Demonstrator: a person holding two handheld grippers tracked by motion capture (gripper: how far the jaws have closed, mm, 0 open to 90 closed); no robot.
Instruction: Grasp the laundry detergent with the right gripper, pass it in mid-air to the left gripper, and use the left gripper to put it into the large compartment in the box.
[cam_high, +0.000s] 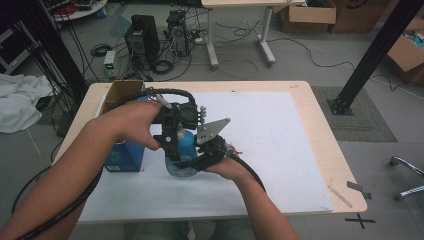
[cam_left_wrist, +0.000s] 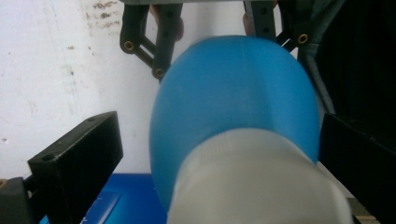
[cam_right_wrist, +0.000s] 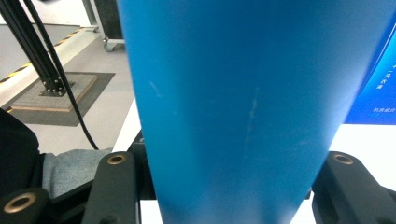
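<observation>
Over the white mat (cam_high: 260, 150) on the tabletop, a blue plastic bottle with a white cap (cam_high: 184, 150) sits between both hands. The right tongs (cam_high: 197, 162) pinch its body low down. The left tongs (cam_high: 172, 150) stand spread around its cap end, beside a blue box (cam_high: 125, 155).

Even, soft indoor light – no hard shadows on the white mat (cam_high: 280, 150). The high view is slightly grainy. Both gripper views blur up close – the blue bottle (cam_left_wrist: 233, 107) and its white cap (cam_left_wrist: 257, 182) are out of focus.
</observation>
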